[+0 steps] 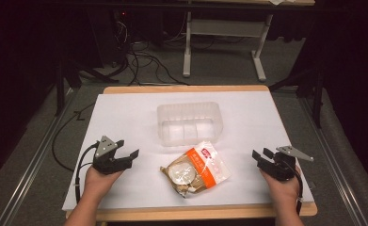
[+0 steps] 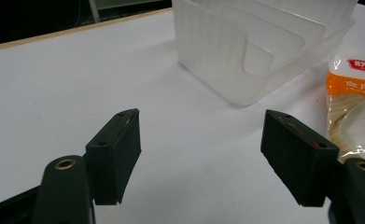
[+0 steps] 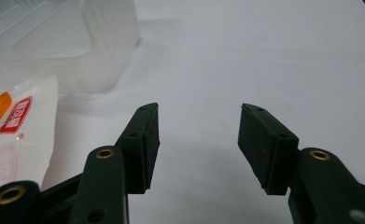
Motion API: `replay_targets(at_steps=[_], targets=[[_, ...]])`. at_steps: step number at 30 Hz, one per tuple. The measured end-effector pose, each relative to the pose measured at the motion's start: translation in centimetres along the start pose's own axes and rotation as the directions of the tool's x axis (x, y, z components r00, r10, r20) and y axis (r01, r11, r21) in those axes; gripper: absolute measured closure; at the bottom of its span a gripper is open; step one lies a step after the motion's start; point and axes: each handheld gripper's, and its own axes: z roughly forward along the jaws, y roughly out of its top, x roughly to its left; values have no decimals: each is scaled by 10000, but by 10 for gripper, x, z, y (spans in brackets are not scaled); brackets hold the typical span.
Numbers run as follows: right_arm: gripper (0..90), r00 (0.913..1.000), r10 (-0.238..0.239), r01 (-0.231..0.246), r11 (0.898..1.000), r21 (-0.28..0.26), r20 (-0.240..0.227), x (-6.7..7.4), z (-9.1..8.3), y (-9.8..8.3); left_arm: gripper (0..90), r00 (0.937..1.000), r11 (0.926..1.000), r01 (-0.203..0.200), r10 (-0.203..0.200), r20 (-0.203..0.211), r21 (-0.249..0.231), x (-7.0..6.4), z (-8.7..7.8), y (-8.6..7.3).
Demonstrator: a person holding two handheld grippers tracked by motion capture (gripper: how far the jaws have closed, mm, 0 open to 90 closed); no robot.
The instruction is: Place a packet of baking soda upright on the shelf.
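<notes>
Nothing looks started. The snack packet [image 1: 196, 169] lies flat near the front edge of the white table [image 1: 125, 117], just in front of the clear plastic bin [image 1: 189, 123], which sits empty at the middle. The left gripper [image 1: 125, 153] and right gripper [image 1: 261, 155] rest toward the front corners, jaws spread wide, holding nothing. Presumably the packet goes into the bin; picking and placing both remain.

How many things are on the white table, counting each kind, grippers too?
Clear plastic box: 1
Orange and white snack packet: 1
Black grippers: 2, left gripper and right gripper
Total: 4
</notes>
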Motion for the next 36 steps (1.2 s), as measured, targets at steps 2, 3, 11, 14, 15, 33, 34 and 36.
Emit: replay_targets(at_steps=[2, 3, 11, 14, 15, 33, 34, 36], targets=[[482, 9999, -136, 136, 9999, 7, 18, 4, -1, 0, 290, 10000, 10000, 25, -24, 54, -46, 0, -1, 0], [482, 9999, -136, 136, 9999, 7, 18, 4, -1, 0, 290, 10000, 10000, 2, -2, 7, -54, 0, -1, 0], [481, 9998, -205, 206, 9998, 79, -29, 7, 1, -1, 290, 10000, 9999, 59, -58, 65, -122, 2, -2, 0], [481, 9997, -223, 223, 9997, 79, -80, 7, 1, -1, 290, 10000, 9999, 30, -30, 78, -96, 1, -2, 0], [481, 9998, -177, 178, 9998, 105, -80, 8, 1, -1, 290, 10000, 10000, -9, 9, 29, -89, 1, -2, 1], [442, 9918, -465, 488, 9987, 160, -1192, 37, 2, -1, 289, 9998, 9999, -122, 121, 128, 36, -1, 1, 0], [442, 9918, -465, 488, 9987, 160, -1192, 37, 2, -1, 289, 9998, 9999, -122, 121, 131, 38, -1, 1, 0], [425, 9885, -462, 498, 9985, 210, -1442, 44, 3, -2, 289, 9998, 9999, -135, 135, 128, 45, -1, 1, 0]])
